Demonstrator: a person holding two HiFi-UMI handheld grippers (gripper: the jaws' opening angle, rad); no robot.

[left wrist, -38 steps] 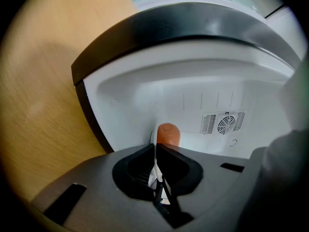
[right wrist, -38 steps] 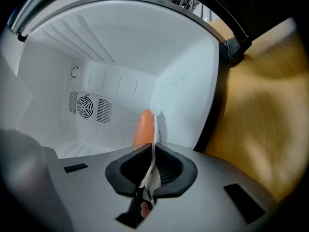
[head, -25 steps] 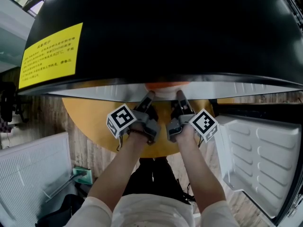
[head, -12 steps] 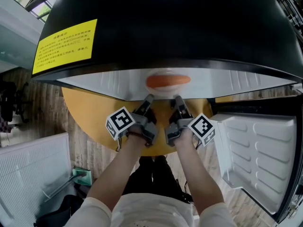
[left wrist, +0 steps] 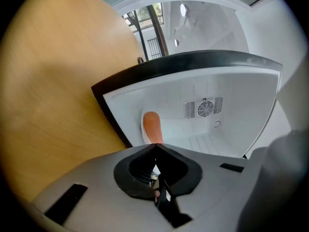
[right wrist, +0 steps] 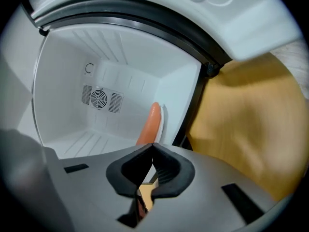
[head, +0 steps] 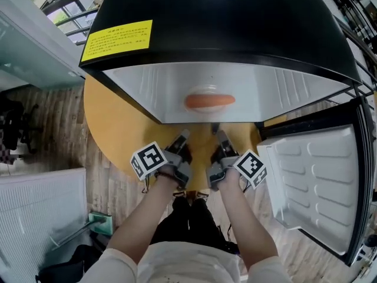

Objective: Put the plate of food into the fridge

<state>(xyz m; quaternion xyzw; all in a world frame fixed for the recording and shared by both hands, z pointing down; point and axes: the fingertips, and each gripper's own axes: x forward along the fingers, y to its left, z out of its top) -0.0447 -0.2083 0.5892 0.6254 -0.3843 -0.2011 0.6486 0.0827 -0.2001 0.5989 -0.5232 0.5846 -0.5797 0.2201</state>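
We're looking steeply down on the small black fridge (head: pixel 235 22), which stands on a round yellow wooden surface (head: pixel 112 122) with its white door (head: pixel 318 187) swung wide open to the fridge's right. The plate (head: pixel 207 91) sits inside the fridge on the white floor of the compartment, just behind the front opening and about midway across it. On the plate lies one long orange piece of food (head: pixel 210 101), set crosswise to the opening.

Both grippers hang just outside the fridge mouth, above the yellow surface, side by side and pointing in at the plate. The left gripper (head: pixel 182 137) is empty: in the left gripper view its jaws are pressed together tip to tip with nothing between them, and the orange food shows just beyond the tips. The right gripper (head: pixel 218 134) is the same: jaws together, holding nothing, with the plate's edge and the food ahead of them inside the fridge. Neither gripper touches the plate.

At the back wall of the fridge we can see a round fan grille (right wrist: pixel 99 99). A yellow label (head: pixel 116 39) is stuck on the fridge's black top, toward its left corner; the print is too small to read.
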